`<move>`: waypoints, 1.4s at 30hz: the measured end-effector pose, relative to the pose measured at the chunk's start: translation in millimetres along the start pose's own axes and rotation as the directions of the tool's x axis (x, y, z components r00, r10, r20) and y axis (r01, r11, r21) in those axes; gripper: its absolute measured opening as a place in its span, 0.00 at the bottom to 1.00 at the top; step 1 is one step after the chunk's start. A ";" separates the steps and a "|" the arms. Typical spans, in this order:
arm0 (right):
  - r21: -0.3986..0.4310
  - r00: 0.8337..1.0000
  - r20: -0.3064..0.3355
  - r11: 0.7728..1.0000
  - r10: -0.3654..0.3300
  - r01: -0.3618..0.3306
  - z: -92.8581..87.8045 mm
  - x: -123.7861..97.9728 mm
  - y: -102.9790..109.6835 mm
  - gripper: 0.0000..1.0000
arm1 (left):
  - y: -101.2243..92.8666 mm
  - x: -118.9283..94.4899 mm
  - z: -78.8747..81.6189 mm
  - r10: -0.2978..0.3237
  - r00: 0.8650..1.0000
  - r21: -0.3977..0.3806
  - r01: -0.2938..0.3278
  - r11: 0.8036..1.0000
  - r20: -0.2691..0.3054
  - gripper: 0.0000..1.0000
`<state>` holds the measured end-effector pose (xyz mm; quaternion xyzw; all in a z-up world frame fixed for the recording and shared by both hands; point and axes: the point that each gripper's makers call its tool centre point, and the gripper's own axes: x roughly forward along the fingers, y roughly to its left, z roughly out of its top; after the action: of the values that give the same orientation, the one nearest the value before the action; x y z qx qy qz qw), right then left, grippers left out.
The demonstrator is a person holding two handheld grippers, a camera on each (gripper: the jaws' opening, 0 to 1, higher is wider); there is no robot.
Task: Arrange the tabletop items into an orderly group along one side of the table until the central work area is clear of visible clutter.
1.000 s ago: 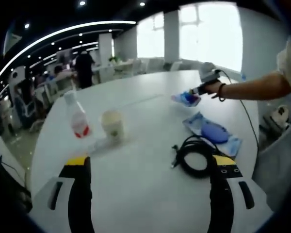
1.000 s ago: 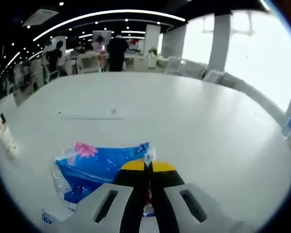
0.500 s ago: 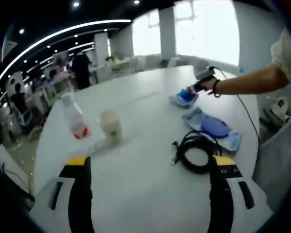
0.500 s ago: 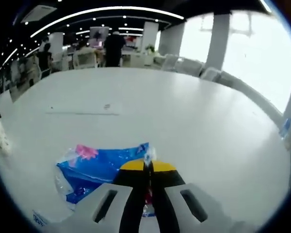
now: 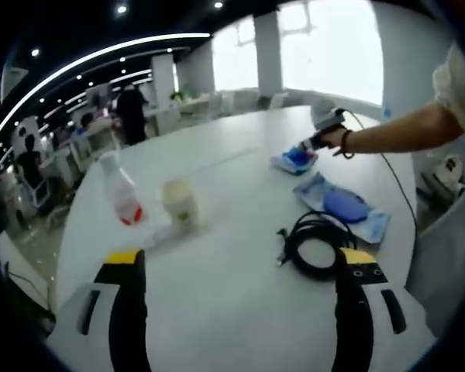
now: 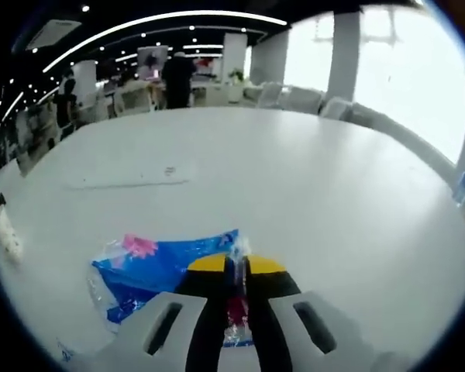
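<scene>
My left gripper [image 5: 236, 260] stands open above the white table [image 5: 217, 310], nothing between its jaws. Ahead of it lie a coiled black cable [image 5: 314, 244], a clear bottle with a red label [image 5: 121, 192], a small pale cup [image 5: 179, 203] and a blue packet in clear wrap [image 5: 342, 209]. Farther right, a person's arm holds my right gripper [image 5: 308, 145] at a small blue plastic packet [image 5: 294, 159]. In the right gripper view the right gripper [image 6: 236, 267] is shut on the edge of that blue packet [image 6: 159, 267], which lies on the table to the left of the jaws.
The table's far half [image 6: 294, 170] is bare white surface with a thin seam line. People, chairs and other tables stand in the dim room beyond. Bright windows line the right. The cable from the right gripper trails over the table's right edge [image 5: 407, 209].
Both views shifted slightly with the hands. The right gripper stays shut on the blue packet, which has barely moved. The left gripper stays open.
</scene>
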<state>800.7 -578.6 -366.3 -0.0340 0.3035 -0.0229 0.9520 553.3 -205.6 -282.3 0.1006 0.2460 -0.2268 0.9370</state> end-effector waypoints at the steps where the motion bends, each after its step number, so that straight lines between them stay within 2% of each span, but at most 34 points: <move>1: -0.007 1.000 -0.003 1.000 -0.005 0.005 -0.6 0.1 -1.1 0.12 | 0.6 -0.2 1.3 0.005 1.000 0.003 -0.005 1.000 0.006 0.98; 6: 0.014 1.000 -0.009 1.000 -0.017 0.017 -1.1 -3.3 -8.7 0.21 | -0.9 0.7 -0.1 -0.003 1.000 0.002 0.003 1.000 -0.001 0.99; 12: -0.005 0.999 0.042 1.000 0.008 -0.007 13.5 -11.7 -8.7 0.22 | -3.5 0.6 1.2 -0.012 1.000 0.005 0.012 1.000 0.002 0.99; 15: -0.004 0.998 0.055 1.000 0.027 -0.027 17.9 -16.8 -7.7 0.28 | -5.4 0.5 2.2 -0.020 1.000 0.002 0.020 1.000 0.006 0.99; 19: 0.014 0.998 0.048 0.999 0.052 -0.053 17.0 -25.0 -4.9 0.32 | -7.2 0.4 3.5 -0.031 0.999 -0.002 0.031 1.000 0.012 0.98; 21: -0.008 0.997 0.046 0.998 0.062 -0.062 16.1 -30.5 -2.3 0.35 | -7.6 0.2 4.5 -0.031 0.999 -0.006 0.031 1.000 0.015 0.98; 27: 0.004 0.993 0.042 0.994 0.113 -0.113 10.5 -47.1 6.8 0.46 | -9.6 -0.3 7.5 -0.037 0.999 -0.013 0.038 0.999 0.031 0.99; 29: 0.047 0.985 0.049 0.985 0.163 -0.165 8.6 -55.0 14.9 0.50 | -11.8 -0.4 7.4 -0.045 0.999 -0.014 0.046 0.999 0.030 0.98; 30: 0.051 0.985 0.047 0.984 0.167 -0.169 7.6 -57.4 15.1 0.53 | -12.7 -0.6 7.0 -0.047 0.999 -0.015 0.047 0.999 0.027 0.98; 33: 0.005 0.981 0.059 0.982 0.187 -0.188 6.7 -68.0 19.9 0.60 | -16.3 -1.8 9.1 -0.055 0.998 -0.011 0.055 0.998 0.033 0.98; 38: 0.021 0.964 0.064 0.966 0.257 -0.259 1.4 -88.9 32.1 0.71 | -21.8 -1.9 13.3 -0.076 0.996 -0.011 0.076 0.997 0.046 0.99; 42: 0.000 0.948 0.072 0.950 0.310 -0.311 -4.1 -107.0 42.4 0.75 | -29.1 -3.4 17.1 -0.095 0.994 -0.010 0.096 0.995 0.057 0.99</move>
<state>712.2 -529.7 -311.3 0.0188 0.2708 0.1266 0.9541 544.0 -234.9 -268.1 0.0764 0.2256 -0.2725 0.9322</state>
